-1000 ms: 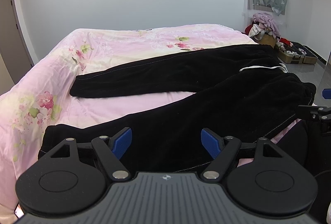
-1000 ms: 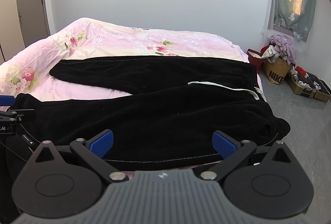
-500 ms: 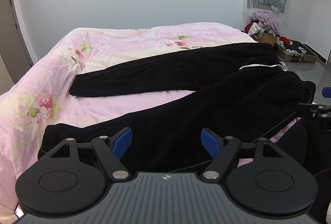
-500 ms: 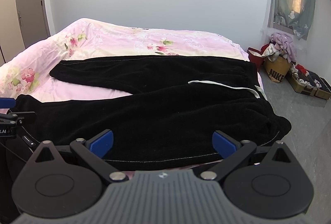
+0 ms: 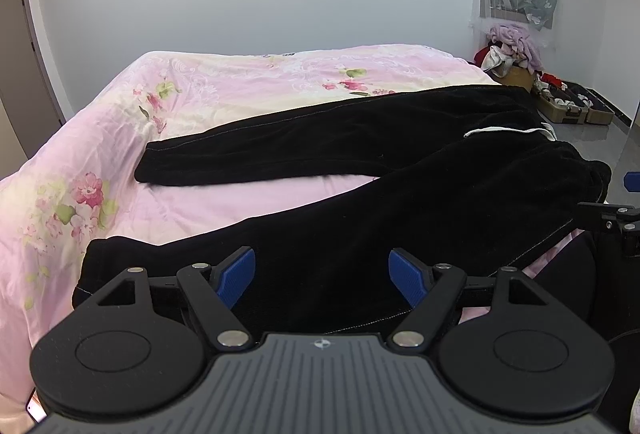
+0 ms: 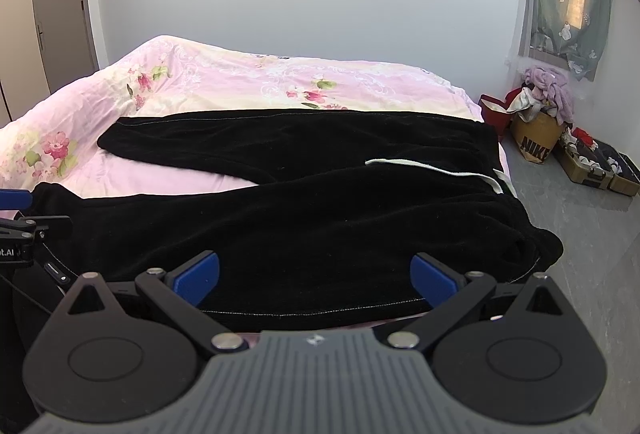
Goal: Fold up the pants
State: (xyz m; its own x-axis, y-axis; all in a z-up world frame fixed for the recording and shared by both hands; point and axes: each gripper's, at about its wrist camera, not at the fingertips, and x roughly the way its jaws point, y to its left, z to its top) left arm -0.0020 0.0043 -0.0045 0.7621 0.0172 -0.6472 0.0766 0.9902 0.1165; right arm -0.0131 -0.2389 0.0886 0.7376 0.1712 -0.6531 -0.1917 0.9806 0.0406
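Observation:
Black pants point(image 5: 360, 193) lie spread on the pink floral bed point(image 5: 240, 85), legs apart in a V, cuffs to the left, waistband with a white drawstring point(image 5: 504, 131) to the right. They also show in the right wrist view point(image 6: 300, 209). My left gripper point(image 5: 322, 276) is open and empty, hovering over the near leg close to its cuff. My right gripper point(image 6: 316, 274) is open and empty over the near leg's front edge, near the waistband. Each gripper shows at the edge of the other's view, the left point(image 6: 16, 230) and the right point(image 5: 616, 218).
The bed's near edge lies under both grippers. Right of the bed is grey floor point(image 6: 580, 234) with a Nike bag of clothes point(image 6: 536, 129) and open cases point(image 6: 600, 165). A curtained window point(image 6: 568, 5) is on the right wall, a door point(image 6: 60, 13) at far left.
Both grippers have crept slightly forward and lower toward the near leg. The pants have not moved, and both grippers stay open.

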